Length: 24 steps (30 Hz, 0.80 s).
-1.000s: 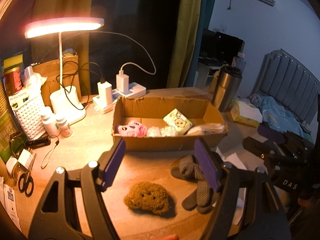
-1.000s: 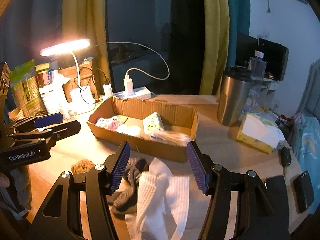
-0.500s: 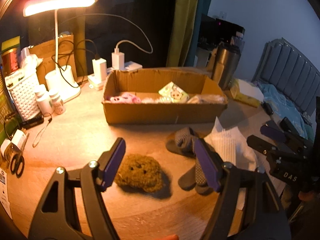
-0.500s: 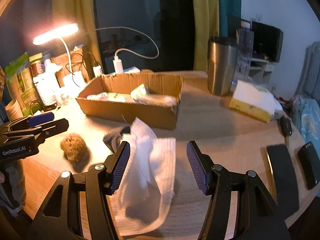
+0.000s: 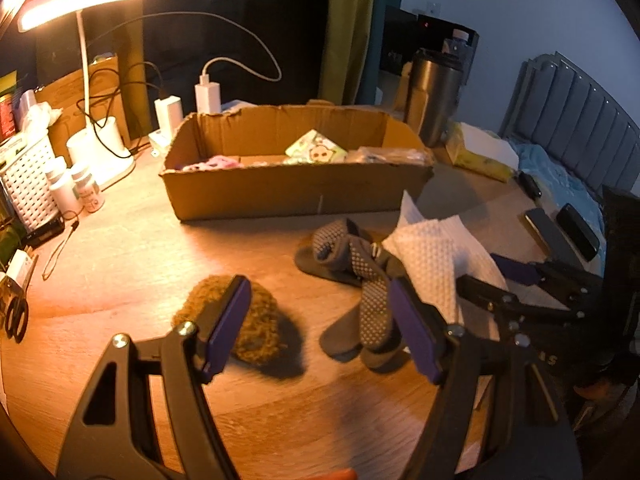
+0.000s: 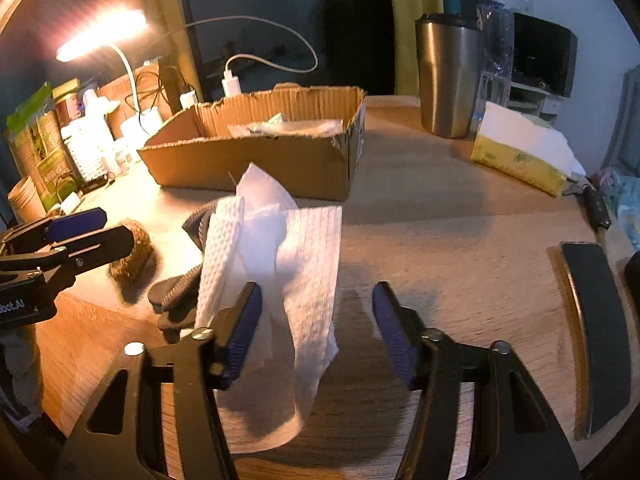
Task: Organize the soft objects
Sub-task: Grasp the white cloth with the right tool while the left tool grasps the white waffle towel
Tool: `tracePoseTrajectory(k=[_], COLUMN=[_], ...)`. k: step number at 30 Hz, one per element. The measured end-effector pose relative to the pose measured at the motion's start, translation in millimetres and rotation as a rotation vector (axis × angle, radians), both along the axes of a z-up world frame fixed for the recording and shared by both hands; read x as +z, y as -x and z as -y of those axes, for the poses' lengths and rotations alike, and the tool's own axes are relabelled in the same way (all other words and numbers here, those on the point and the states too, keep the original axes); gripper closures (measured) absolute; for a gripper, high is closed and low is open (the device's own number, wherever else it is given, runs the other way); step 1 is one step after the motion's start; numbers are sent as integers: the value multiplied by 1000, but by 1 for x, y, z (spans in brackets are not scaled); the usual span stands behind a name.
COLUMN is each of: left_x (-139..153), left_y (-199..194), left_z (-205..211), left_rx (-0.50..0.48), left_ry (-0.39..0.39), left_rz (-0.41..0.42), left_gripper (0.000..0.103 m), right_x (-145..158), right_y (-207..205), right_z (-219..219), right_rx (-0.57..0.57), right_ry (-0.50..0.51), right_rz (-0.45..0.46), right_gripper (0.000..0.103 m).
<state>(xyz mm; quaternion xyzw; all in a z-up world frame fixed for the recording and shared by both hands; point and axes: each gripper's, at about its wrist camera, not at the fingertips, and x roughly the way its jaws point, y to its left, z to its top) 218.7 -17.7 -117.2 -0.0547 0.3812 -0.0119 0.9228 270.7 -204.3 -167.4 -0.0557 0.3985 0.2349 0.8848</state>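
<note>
Brown, fuzzy plush toy (image 5: 256, 322), lower centre of the left wrist view. Grey socks (image 5: 360, 276) with a white dot grid, mid-frame. White paper towel (image 6: 280, 264), embossed dimple pattern, centre of the right wrist view. Plain tan cardboard box (image 5: 296, 196), upper centre. Purple pads on black left gripper (image 5: 320, 336) and black right gripper (image 6: 316, 332). Silver steel tumbler (image 6: 448, 76), black lid, upper right. Yellow tissue pack (image 6: 516, 164), white tissue on top. Orange-brown wood-grain table (image 5: 132, 264).
</note>
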Motion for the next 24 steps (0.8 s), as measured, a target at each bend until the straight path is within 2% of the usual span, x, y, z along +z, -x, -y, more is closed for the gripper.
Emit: tracePoseTrajectory(k=[1, 2, 3, 6, 14, 24], left_x=[-1, -2, -3, -3, -1, -8], left_y=[-1, -1, -1, -2, -6, -18], left_z=[2, 3, 5, 10, 25, 58], left_rx=[-2, -3, -6, -11, -35, -106], left_ry=[-1, -2, -4, -9, -21, -31], left_rz=[-4, -7, -11, -13, -14, -29], left_gripper=[30, 30, 30, 30, 30, 30], right_x=[-2, -4, -5, 1, 29, 35], right_y=[-1, -1, 0, 2, 7, 5], right_z=[0, 0, 1, 6, 38, 76], right_rx=[5, 13, 19, 27, -39, -99], right_ry=[4, 6, 1, -14, -24, -25], right_rz=[-4, -11, -12, 14, 106, 119], right_gripper=[69, 87, 94, 98, 98, 98])
